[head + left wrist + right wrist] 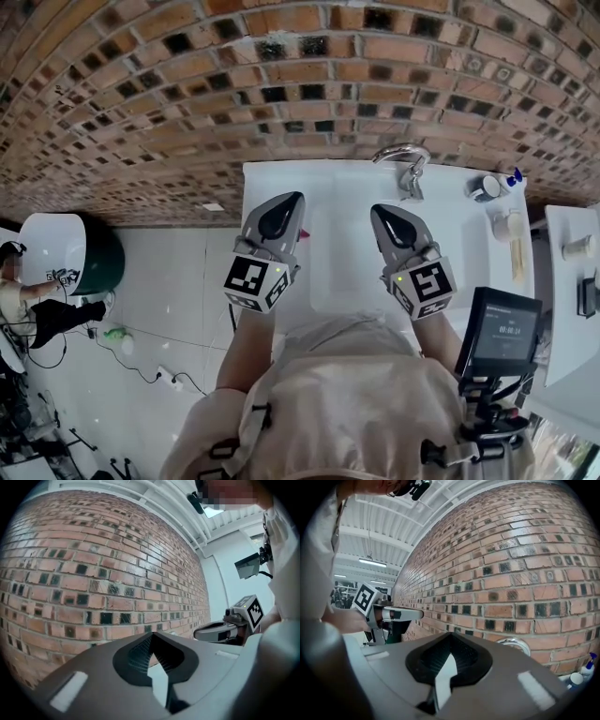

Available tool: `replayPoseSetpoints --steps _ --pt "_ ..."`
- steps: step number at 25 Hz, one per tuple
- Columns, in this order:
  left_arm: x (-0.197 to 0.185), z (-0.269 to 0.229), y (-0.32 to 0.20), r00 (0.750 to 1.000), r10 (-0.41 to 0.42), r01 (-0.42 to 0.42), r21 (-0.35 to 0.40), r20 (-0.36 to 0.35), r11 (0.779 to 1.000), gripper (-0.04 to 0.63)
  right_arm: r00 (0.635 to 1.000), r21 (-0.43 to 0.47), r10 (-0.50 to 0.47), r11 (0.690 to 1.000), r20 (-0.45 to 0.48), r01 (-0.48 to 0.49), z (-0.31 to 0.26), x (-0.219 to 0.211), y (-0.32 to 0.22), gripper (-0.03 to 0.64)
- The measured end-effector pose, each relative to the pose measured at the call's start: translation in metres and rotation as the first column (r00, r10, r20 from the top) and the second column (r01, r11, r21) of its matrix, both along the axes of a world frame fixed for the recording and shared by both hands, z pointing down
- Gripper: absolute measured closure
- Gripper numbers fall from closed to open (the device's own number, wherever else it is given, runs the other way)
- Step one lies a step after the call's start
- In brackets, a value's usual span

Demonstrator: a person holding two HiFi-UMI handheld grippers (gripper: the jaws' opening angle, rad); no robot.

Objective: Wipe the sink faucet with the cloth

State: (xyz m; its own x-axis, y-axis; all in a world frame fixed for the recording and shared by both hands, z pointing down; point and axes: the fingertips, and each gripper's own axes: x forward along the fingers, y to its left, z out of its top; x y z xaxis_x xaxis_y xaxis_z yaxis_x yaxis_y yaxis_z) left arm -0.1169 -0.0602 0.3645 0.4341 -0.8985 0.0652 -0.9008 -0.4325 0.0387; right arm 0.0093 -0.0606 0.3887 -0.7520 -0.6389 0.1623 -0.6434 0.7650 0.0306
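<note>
I've L gripper (285, 201) & R gripper (383, 212) closed, empty; no cloth in view; far faucet (405, 159) looks rigid, slick chrome.

The left arm (244, 342) & right arm (438, 333) reach out side by side, w/ the left gripper (291, 202) & right gripper (382, 216) about level, jaws pressed together, nothing in them.

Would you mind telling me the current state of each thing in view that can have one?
left gripper, fingers shut, nothing between them
right gripper, fingers shut, nothing between them
faucet, no water seen running
screen, lit
spray bottle, upright
</note>
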Motion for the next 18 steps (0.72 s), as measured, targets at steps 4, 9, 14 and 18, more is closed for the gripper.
replayPoseSetpoints --steps 4,9,14,18 --pt "0.013 -0.004 0.001 0.998 0.066 -0.066 0.007 0.003 0.998 0.593 1.0 0.024 -0.01 1.0 0.009 0.01 -0.008 -0.002 0.001 0.627" --pt "0.02 0.002 0.004 0.995 0.095 -0.095 -0.001 -0.01 0.995 0.593 1.0 0.032 -0.017 0.999 0.013 0.017 -0.011 -0.004 0.002 0.627" --pt "0.026 0.003 0.008 0.995 0.099 -0.099 -0.006 -0.015 0.995 0.592 1.0 0.024 -0.022 0.999 0.013 0.022 -0.011 -0.007 0.005 0.627" --pt "0.024 0.002 0.006 0.997 0.075 -0.075 0.002 -0.019 0.997 0.592 0.999 -0.014 -0.021 1.0 0.026 0.021 -0.016 -0.014 0.009 0.627"
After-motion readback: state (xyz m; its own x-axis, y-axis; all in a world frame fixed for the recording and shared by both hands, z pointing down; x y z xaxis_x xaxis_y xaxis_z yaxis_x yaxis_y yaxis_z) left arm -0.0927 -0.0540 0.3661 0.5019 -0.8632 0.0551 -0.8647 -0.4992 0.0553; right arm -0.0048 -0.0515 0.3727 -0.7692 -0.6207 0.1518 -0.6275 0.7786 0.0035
